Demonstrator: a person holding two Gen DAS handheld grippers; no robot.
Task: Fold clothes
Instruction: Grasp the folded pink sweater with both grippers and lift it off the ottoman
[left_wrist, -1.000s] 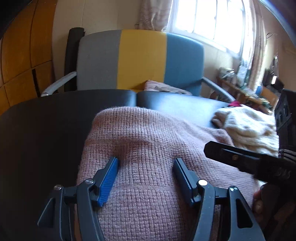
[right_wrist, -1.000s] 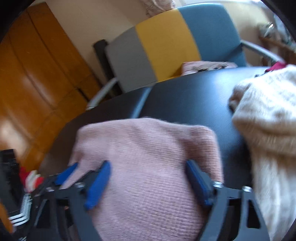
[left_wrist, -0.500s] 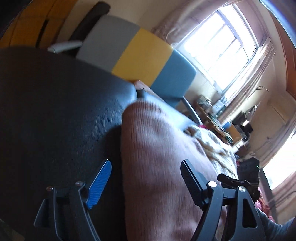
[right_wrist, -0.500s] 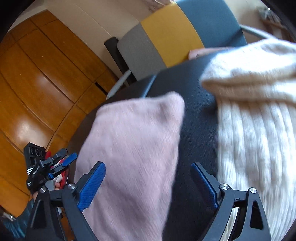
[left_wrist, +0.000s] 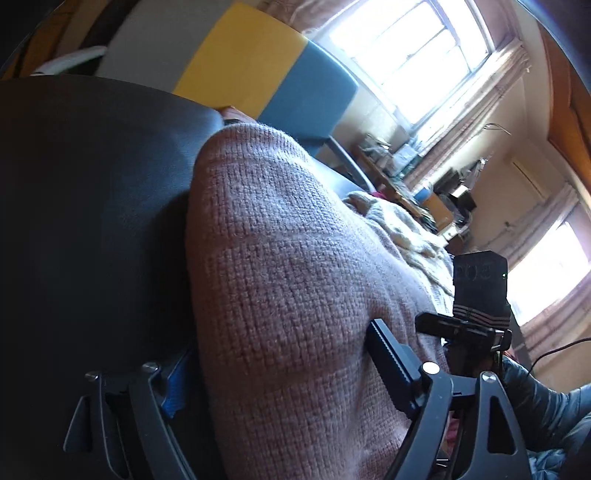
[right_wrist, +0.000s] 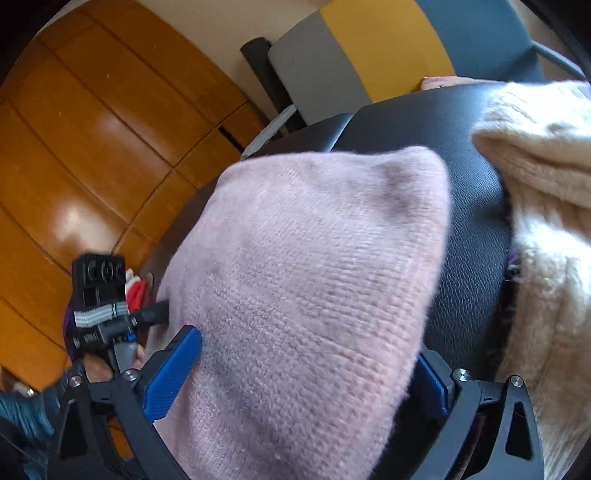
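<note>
A folded pink knit sweater (left_wrist: 295, 280) lies on the black table (left_wrist: 92, 184). My left gripper (left_wrist: 284, 373) straddles its near left part. The jaws are opening, with the knit between them and the blue left pad (left_wrist: 177, 387) half hidden at the sweater's edge. In the right wrist view the same pink sweater (right_wrist: 314, 266) fills the gap of my right gripper (right_wrist: 303, 376). Its jaws are opening too, and they stand wide around the fabric. Each view shows the other gripper's black body (left_wrist: 480, 288) (right_wrist: 99, 291) beside the sweater.
A cream knit sweater (right_wrist: 546, 206) lies heaped on the table (right_wrist: 469, 221) to the right of the pink one. Behind the table stands a grey, yellow and blue chair (left_wrist: 240, 74). Wooden cabinet doors (right_wrist: 92, 129) rise at the left. A person's dark sleeve (left_wrist: 546, 406) shows at the lower right.
Both grippers have tilted down and come closer to the sweater. Their jaws have spread wider, and the pink knit now fills more of each gap. The views have rolled outward.
</note>
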